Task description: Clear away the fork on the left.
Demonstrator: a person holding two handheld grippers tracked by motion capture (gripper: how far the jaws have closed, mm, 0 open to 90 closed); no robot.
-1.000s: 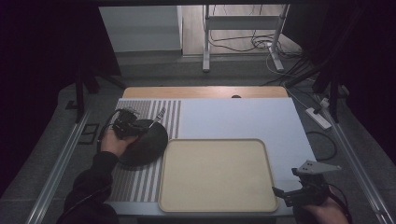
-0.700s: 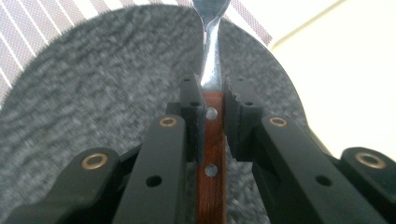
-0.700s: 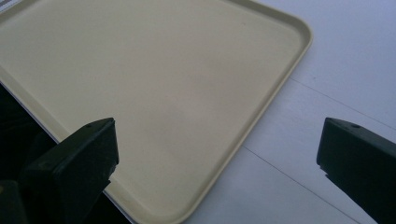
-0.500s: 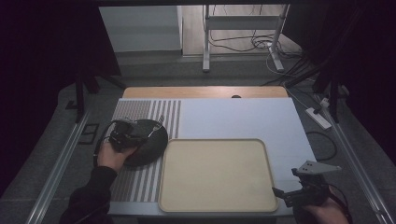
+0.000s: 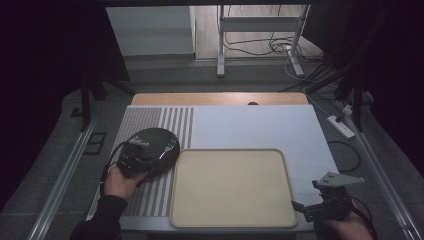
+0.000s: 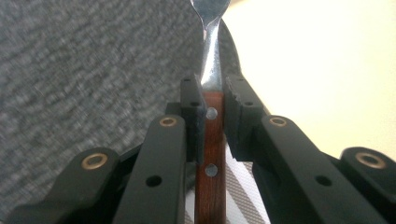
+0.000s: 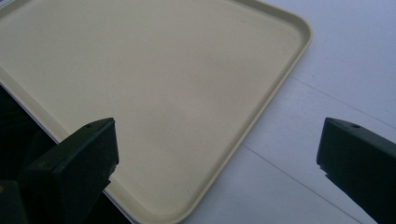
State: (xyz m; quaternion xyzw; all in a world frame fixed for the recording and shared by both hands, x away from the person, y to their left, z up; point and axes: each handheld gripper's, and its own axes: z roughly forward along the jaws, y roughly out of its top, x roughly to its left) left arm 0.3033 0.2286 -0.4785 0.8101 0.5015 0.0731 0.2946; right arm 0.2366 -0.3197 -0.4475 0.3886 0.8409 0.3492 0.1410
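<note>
- High view: the left claw [image 5: 137, 159] sits over a dark round plate [image 5: 162, 142] on the striped mat [image 5: 150, 192] at the left of the table [image 5: 250, 122], just beside the cream tray [image 5: 232, 187]. The right claw [image 5: 312, 210] hovers at the tray's near right corner, holding nothing. The utensil itself is too small to make out here.
- Left gripper view: the left claw [image 6: 215, 112] is pinched on a utensil [image 6: 210, 140] with a riveted wooden handle and a steel neck that runs up past the top edge; the working end is cut off, so whether it is a fork, spoon or knife cannot be told. The grip sits at the top of the wood, just below the metal. It likely handles as light and stiff. The flat wooden sides give the pads good purchase, while the polished neck would be slippery. Holding it near the middle should keep it from tipping. The grey plate lies behind it at the left, the tray at the right.
- Right gripper view: the right claw [image 7: 217, 154] is spread wide and empty above the tray's [image 7: 261, 121] corner and the white table [image 7: 345, 70].
</note>
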